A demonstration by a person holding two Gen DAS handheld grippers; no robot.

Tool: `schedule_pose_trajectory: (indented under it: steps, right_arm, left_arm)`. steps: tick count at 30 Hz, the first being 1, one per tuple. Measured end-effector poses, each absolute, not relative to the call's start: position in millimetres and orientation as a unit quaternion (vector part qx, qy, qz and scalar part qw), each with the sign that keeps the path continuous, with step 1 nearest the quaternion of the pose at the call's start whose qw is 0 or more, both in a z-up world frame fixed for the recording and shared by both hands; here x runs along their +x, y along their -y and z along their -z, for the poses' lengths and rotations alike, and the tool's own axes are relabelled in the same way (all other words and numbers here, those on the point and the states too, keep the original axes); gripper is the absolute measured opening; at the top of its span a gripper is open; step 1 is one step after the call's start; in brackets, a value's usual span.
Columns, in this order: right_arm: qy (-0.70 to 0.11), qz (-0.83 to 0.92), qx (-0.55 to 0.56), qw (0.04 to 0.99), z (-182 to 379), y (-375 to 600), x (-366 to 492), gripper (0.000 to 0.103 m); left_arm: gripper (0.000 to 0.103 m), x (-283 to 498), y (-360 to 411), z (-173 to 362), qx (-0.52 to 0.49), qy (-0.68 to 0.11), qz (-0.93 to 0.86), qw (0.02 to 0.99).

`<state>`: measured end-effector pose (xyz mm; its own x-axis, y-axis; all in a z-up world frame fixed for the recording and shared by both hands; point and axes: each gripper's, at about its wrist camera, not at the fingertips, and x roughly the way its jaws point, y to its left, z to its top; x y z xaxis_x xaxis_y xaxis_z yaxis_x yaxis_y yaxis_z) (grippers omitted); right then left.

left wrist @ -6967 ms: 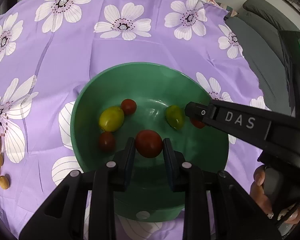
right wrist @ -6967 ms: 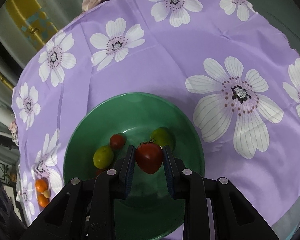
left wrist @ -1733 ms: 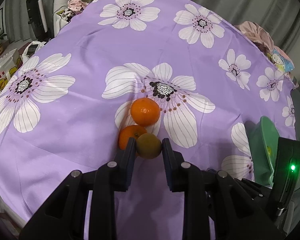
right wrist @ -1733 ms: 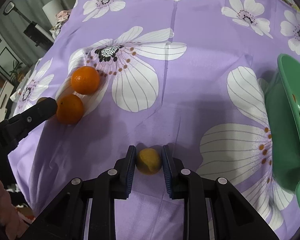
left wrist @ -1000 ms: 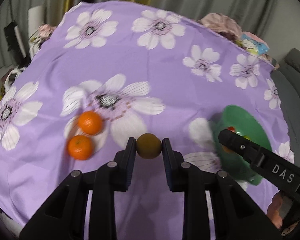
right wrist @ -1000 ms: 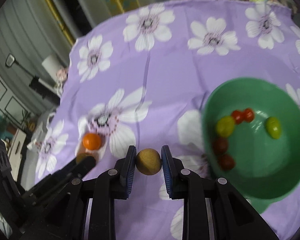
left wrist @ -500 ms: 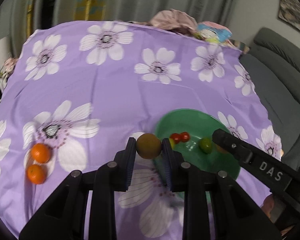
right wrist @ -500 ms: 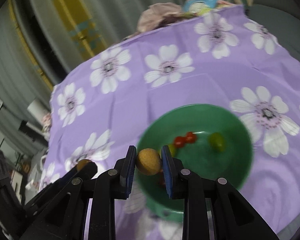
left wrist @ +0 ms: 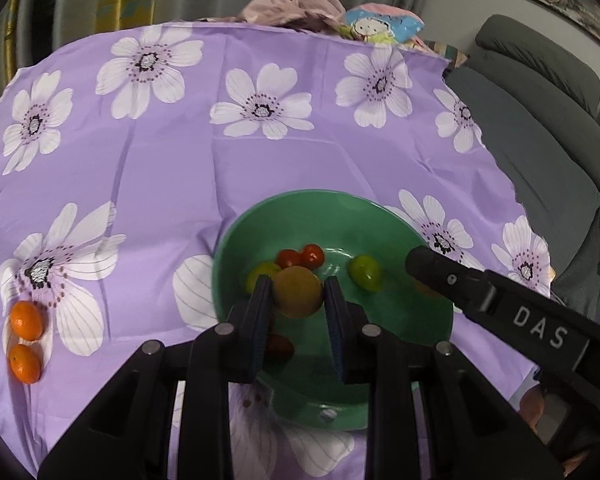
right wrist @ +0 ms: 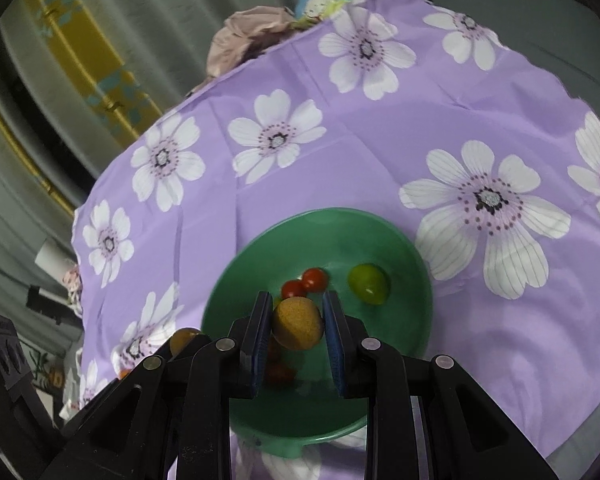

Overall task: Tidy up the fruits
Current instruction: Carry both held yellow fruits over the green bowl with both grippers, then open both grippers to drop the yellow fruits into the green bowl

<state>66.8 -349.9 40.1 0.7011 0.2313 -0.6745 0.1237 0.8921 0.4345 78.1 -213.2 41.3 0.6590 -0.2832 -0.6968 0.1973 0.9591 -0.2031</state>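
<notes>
**Two brown fruits held over the bowl**

Over the green bowl [left wrist: 400,216], each gripper had a small brown fruit pinched between its pads. The left gripper [left wrist: 298,300] clenched a smooth brown fruit [left wrist: 297,291] that sat right between its fingertips, above the bowl's near-left part. The right gripper [right wrist: 296,326] grasped a rougher, tan fruit [right wrist: 297,323] the same way, also above the bowl's near side.

In the bowl lay two small red tomatoes [left wrist: 300,257] touching each other, a yellow-green tomato [left wrist: 262,272] partly hidden behind the left gripper's finger, and a green tomato [left wrist: 365,273] apart on the right. A dark red tomato [left wrist: 278,347] showed low between the left gripper's fingers.

In the left view the right gripper's finger, marked DAS, reached in from the right over the bowl's rim.

The bowl stood on a purple cloth [left wrist: 172,176] with white flowers. Two oranges [left wrist: 26,338] lay close together on the cloth, well apart from the bowl, on the left.
</notes>
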Motion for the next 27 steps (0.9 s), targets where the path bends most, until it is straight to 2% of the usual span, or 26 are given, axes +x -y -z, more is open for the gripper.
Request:
schedule_pose_trajectory:
  steps: [5, 10, 27]
  right_arm:
    - [-0.395, -0.019, 0.236, 0.888, -34.1, 354.5, 71.5, 0.027]
    - [-0.398, -0.007, 0.244, 0.884, -29.4, 360.7, 74.9, 0.026]
    - [-0.419, -0.011, 0.222, 0.880, -21.9, 349.8, 84.5, 0.027]
  left_arm:
    - [0.026, 83.8, 211.7, -36.0, -0.088, -0.396, 0.147, 0.902]
    - [0.026, 87.4, 227.7, -29.5, -0.033, -0.397, 0.124, 0.909]
    - [0.027, 100.7, 230.4, -9.5, -0.028, -0.412, 0.121, 0.903]
